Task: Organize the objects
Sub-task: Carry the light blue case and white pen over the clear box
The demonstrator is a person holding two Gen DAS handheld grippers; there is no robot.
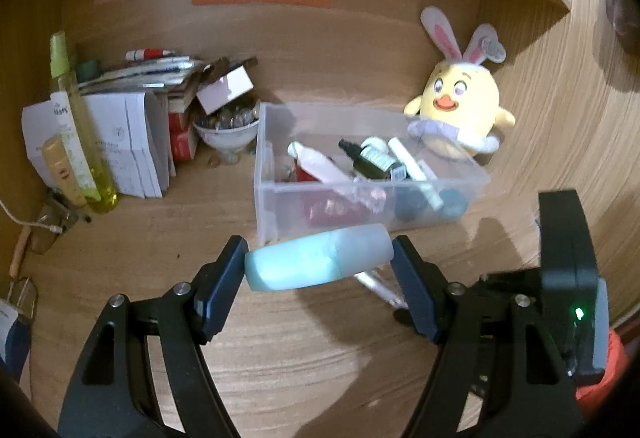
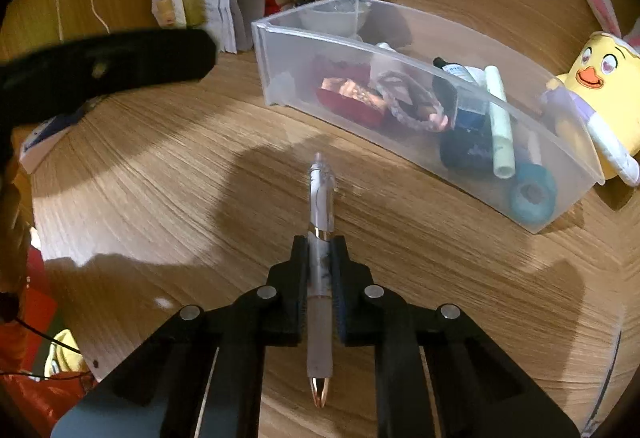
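Before clear bin (image 1: 276,173) rim, left hand-held gripper (image 1: 320,264) clamps bottle (image 1: 318,262), right hand-held gripper (image 2: 320,258) clamps pen (image 2: 320,197).

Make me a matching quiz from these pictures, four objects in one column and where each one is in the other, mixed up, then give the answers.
Objects
1. pale blue plastic bottle
2. marbled white pen with copper tip
3. yellow plush chick with bunny ears
4. teal tape roll

Places
A. inside the clear plastic bin
B. clamped in the right gripper
C. held between the fingers of the left gripper
D. sitting on the wooden desk behind the bin

Pairs: 1-C, 2-B, 3-D, 4-A
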